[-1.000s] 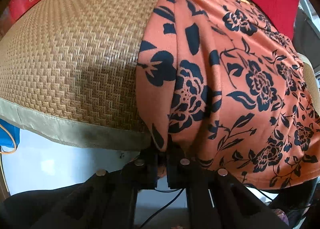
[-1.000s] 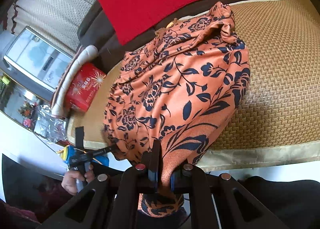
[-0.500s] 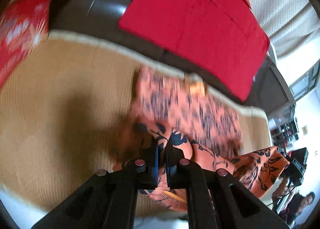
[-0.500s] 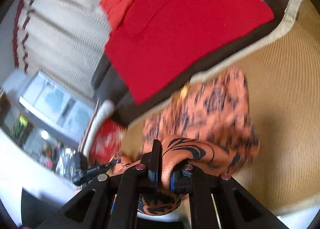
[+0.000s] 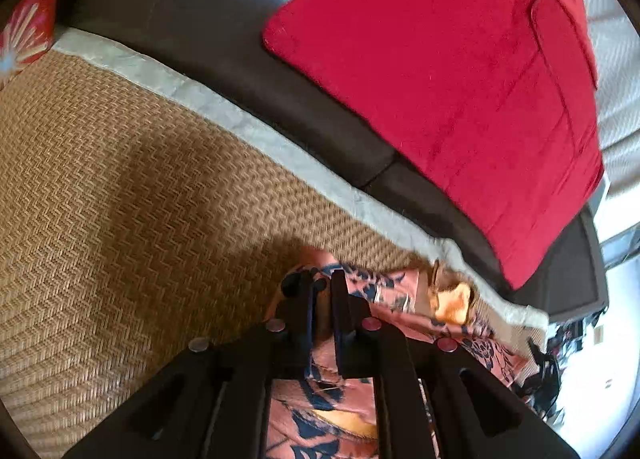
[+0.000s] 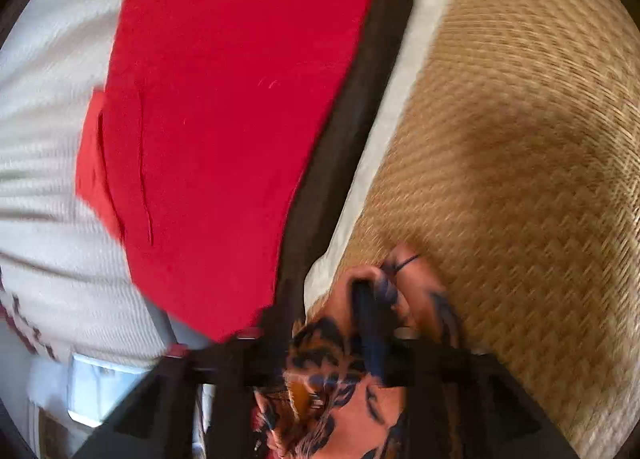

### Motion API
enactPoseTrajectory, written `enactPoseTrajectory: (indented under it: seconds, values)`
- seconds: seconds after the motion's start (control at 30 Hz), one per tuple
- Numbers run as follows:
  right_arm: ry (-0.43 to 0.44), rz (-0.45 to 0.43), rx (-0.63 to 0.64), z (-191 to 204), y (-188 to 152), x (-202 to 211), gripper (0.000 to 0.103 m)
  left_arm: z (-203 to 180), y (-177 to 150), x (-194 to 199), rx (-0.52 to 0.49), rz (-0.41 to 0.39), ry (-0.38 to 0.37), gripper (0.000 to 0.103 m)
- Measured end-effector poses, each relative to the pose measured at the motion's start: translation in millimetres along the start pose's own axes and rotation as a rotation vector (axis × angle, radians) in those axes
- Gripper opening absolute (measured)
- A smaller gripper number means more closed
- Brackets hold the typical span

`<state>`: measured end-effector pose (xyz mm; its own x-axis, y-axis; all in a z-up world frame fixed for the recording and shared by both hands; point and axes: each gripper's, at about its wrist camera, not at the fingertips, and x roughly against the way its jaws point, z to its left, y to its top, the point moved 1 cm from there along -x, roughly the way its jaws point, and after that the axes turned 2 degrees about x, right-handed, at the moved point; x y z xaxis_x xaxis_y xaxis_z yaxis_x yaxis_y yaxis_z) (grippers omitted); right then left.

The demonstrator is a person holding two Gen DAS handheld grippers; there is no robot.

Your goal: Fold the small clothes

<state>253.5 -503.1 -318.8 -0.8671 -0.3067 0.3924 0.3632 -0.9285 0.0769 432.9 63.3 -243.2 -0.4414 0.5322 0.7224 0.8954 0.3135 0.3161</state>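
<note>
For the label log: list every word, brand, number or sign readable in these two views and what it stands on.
None can be read.
Red packet, top left of the left wrist view: a white starburst only, no lettering visible.
Floral garment: a yellowish tag by its edge, too blurred to read.

A woven straw mat (image 5: 132,187) with pale trim carries the orange floral garment (image 5: 384,291) near its far edge.

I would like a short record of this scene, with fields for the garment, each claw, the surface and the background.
garment: orange floral garment, bunched up
surface: woven mat with a pale border
left claw: shut on the garment
right claw: open; jaws have just been opening, cloth between them; view blurred
background: red cushion leaning on a dark sofa back
</note>
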Motion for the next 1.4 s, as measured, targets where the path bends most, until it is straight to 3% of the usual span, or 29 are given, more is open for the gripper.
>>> enactPoseTrajectory:
  seconds: [0.03, 0.1, 0.2, 0.27, 0.33, 0.43, 0.5, 0.53, 0.7, 0.87, 1.07, 1.4]
  values:
    - [0.017, -0.040, -0.012, -2, 4, 8, 0.080, 4, 0, 5, 0.006, -0.035, 0.001, 0.014]
    - [0.011, -0.134, 0.010, 4, 11, 28, 0.083, 9, -4, 25, 0.027, -0.149, 0.034, 0.043]
    - [0.008, -0.178, 0.135, 27, 12, 53, 0.083, 8, -18, 57, 0.033, -0.309, 0.065, 0.051]
    - [-0.039, -0.127, 0.271, 51, -3, 54, 0.083, -9, -25, 66, -0.050, -0.275, 0.076, 0.051]
    - [-0.065, -0.060, 0.386, 69, -19, 48, 0.080, -36, -38, 61, -0.194, -0.167, 0.110, 0.051]
    - [-0.084, 0.098, 0.576, 104, -61, 24, 0.065, -58, -65, 59, -0.306, -0.096, 0.130, 0.051]
    - [-0.109, 0.180, 0.652, 114, -87, 11, 0.040, -56, -81, 58, -0.294, -0.026, 0.076, 0.051]
    - [-0.110, 0.235, 0.682, 118, -103, 3, 0.038, -53, -90, 57, -0.271, 0.009, 0.045, 0.051]
    - [-0.125, 0.408, 0.721, 112, -157, -30, 0.038, -54, -123, 25, -0.233, 0.166, -0.023, 0.051]
    - [-0.171, 0.517, 0.736, 101, -191, -71, 0.038, -74, -134, -6, -0.256, 0.231, -0.068, 0.051]
    - [-0.145, 0.544, 0.710, 107, -196, -109, 0.038, -82, -111, -31, -0.241, 0.210, -0.091, 0.051]
    - [-0.032, 0.414, 0.618, 117, -152, -119, 0.038, -81, -48, -23, -0.205, -0.042, -0.109, 0.051]
